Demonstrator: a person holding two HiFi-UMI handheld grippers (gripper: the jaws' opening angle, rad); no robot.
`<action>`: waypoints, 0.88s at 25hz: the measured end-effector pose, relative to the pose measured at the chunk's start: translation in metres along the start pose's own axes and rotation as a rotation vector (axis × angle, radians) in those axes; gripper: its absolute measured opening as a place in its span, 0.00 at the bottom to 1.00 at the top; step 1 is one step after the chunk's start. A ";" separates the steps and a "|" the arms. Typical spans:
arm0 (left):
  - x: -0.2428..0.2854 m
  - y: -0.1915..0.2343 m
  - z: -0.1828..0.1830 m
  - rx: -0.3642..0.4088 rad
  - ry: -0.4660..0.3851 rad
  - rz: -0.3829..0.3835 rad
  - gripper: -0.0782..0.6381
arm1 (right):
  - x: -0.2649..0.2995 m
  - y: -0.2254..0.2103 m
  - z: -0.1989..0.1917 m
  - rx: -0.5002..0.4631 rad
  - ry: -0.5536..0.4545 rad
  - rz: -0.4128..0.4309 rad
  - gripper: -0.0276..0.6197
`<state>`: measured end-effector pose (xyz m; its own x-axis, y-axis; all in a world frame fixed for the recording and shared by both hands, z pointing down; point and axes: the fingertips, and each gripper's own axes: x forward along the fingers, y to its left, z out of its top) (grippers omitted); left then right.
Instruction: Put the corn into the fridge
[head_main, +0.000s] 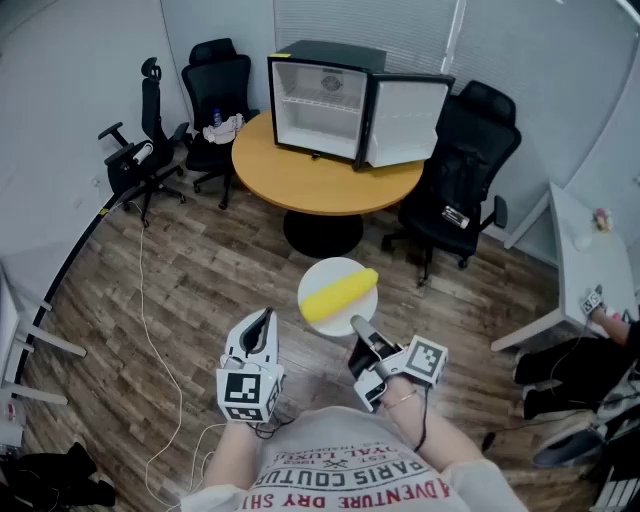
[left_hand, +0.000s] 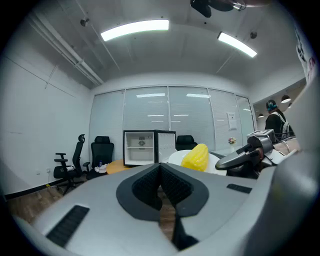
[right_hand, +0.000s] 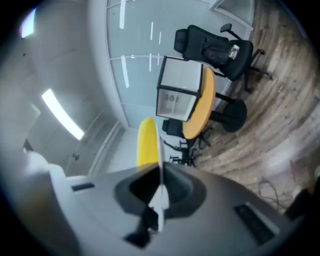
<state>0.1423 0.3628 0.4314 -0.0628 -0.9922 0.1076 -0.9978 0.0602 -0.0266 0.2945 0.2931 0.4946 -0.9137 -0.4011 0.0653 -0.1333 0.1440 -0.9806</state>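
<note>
A yellow corn cob (head_main: 340, 294) lies on a white plate (head_main: 332, 270), carried in the air over the wood floor. My right gripper (head_main: 358, 323) is shut on the plate's near rim. The right gripper view shows the thin plate edge (right_hand: 160, 150) pinched between the jaws, with the corn (right_hand: 146, 142) beside it. My left gripper (head_main: 264, 322) hovers left of the plate, shut and holding nothing; its jaws meet in the left gripper view (left_hand: 161, 167). A small fridge (head_main: 330, 100) stands on a round wooden table (head_main: 300, 180) ahead, its door swung open to the right.
Black office chairs (head_main: 215, 95) stand left of the table, and another chair (head_main: 465, 170) to its right. A white cable (head_main: 150, 330) trails over the floor at the left. At the right is a white desk (head_main: 585, 260) with a person's arm beside it.
</note>
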 end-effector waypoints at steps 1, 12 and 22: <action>0.001 -0.001 0.000 0.002 0.000 -0.003 0.15 | 0.000 -0.001 0.000 -0.003 0.001 -0.003 0.10; 0.006 0.022 -0.005 -0.007 -0.004 -0.011 0.15 | 0.020 -0.004 -0.011 0.002 0.011 -0.011 0.10; 0.009 0.076 -0.002 -0.006 -0.017 0.002 0.15 | 0.065 -0.007 -0.019 0.071 -0.008 -0.017 0.09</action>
<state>0.0656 0.3588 0.4322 -0.0648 -0.9937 0.0910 -0.9978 0.0632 -0.0205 0.2281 0.2835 0.5091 -0.9086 -0.4099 0.0808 -0.1210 0.0731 -0.9900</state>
